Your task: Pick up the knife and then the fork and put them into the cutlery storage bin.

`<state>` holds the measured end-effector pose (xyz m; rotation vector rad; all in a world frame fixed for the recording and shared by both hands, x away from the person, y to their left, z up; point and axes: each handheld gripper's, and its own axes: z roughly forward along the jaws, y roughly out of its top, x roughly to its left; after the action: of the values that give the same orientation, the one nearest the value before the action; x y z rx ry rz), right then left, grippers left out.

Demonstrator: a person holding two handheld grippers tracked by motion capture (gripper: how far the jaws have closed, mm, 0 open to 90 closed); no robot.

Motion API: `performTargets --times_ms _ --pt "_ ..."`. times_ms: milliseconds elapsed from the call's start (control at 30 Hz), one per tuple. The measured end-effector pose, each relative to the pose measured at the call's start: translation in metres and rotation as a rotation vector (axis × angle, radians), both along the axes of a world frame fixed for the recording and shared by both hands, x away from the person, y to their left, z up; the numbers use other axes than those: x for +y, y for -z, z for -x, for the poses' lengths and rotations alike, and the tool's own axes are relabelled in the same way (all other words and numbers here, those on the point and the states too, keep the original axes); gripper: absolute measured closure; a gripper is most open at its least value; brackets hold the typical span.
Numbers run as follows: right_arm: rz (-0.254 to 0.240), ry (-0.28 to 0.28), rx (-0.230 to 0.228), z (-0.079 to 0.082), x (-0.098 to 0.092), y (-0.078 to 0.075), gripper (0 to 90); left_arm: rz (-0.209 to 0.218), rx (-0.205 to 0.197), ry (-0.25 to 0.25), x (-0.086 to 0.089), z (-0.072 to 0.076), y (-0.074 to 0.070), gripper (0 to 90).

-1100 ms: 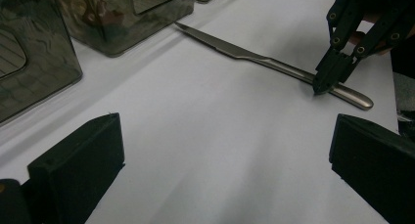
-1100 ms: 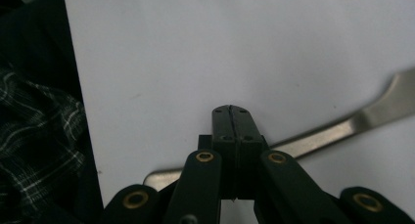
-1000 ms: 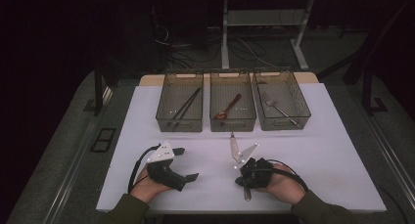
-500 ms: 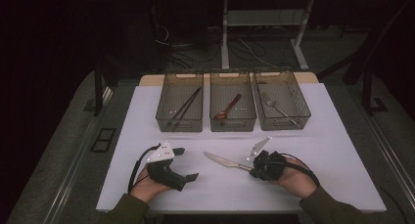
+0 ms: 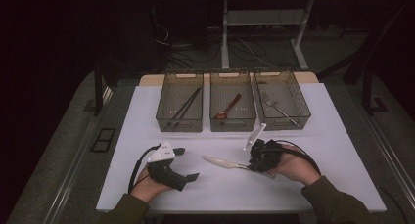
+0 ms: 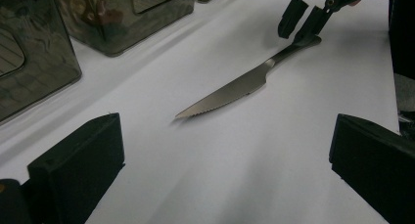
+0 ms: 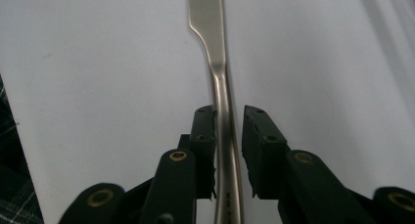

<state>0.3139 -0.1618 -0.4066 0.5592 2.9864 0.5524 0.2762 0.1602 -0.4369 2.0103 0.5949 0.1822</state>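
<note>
Jaws of right hand-held gripper (image 7: 229,136) have just been loosening, straddling knife (image 7: 221,101).

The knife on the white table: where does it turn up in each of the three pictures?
High view: the knife lies near the front, tip pointing left.
Left gripper view: centre to upper right, handle at the right gripper.
Right gripper view: straight up the middle, handle between the jaws.
Shared landmark: the white table.

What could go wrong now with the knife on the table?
The right gripper has just been opening; its pads stand apart from the knife handle between them, so lifting now would likely leave the knife behind. The blade tip points toward the left gripper, so a push could slide it there.
</note>
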Motion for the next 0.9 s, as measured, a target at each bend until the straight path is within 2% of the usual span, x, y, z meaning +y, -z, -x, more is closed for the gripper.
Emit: performTargets --times_ms 100,233,333,433,467,633,733,900 --pt "0.059 -0.034 0.047 -0.006 0.013 0.002 71.5 0.0 -0.001 0.001 0.0 0.0 0.0 0.0" --pt "0.129 -0.062 0.077 -0.015 0.026 0.004 71.5 0.001 0.0 0.0 0.0 0.0 0.0 0.0" --pt "0.16 -0.078 0.101 -0.019 0.033 0.007 72.9 0.001 0.0 0.003 0.0 0.0 0.0 0.0" --pt "0.194 -0.099 0.112 -0.021 0.039 0.01 75.3 0.001 0.0 0.003 0.0 0.0 0.0 0.0" --pt "0.209 -0.115 0.098 -0.021 0.04 0.012 76.1 0.001 -0.001 0.003 0.0 0.0 0.0 0.0" --pt "0.259 -0.117 0.087 -0.02 0.047 0.012 77.5 0.001 0.0 0.003 -0.001 0.0 0.001 0.0" --pt "0.269 -0.123 0.073 -0.018 0.048 0.012 78.9 0.001 -0.001 0.003 0.0 0.0 0.0 0.0" --pt "0.227 -0.104 0.085 -0.02 0.042 0.011 79.3 0.002 -0.001 0.0 0.0 -0.001 0.0 0.0"
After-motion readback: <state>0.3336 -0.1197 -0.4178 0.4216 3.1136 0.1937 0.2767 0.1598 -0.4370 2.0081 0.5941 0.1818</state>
